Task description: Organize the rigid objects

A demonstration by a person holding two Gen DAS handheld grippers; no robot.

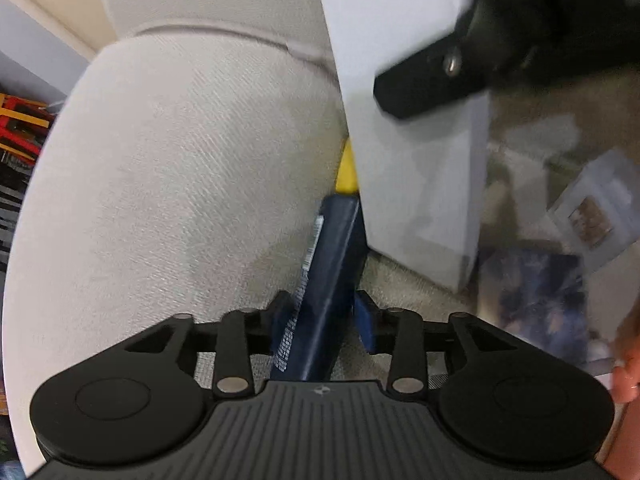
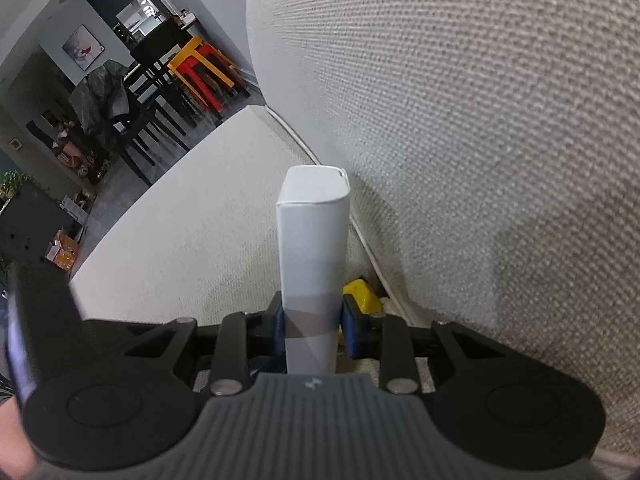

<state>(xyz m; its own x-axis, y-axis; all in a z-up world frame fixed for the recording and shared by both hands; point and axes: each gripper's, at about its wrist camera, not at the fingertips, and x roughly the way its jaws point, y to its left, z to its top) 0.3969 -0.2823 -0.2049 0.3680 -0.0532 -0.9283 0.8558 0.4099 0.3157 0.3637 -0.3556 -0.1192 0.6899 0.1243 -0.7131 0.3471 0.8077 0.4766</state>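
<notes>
A dark blue book (image 1: 328,264) stands on edge against the pale sofa cushion (image 1: 180,180). It sits between the blue pads of my left gripper (image 1: 322,316), which is open, with a gap showing at the right pad. Just behind the book is a yellow object (image 1: 346,172). My right gripper (image 2: 312,320) is shut on a tall white box (image 2: 312,240) held upright near the cushion's seam. In the left wrist view the white box (image 1: 400,140) rises beside the blue book, with one of the right gripper's fingers (image 1: 420,88) on it. The yellow object (image 2: 360,292) lies right of the box.
On the beige surface to the right lie a dark pictured book (image 1: 532,292) and a clear case (image 1: 592,216). A hand (image 1: 628,368) shows at the right edge. Dark chairs and red and yellow stools (image 2: 196,72) stand far off beyond the sofa seat (image 2: 180,220).
</notes>
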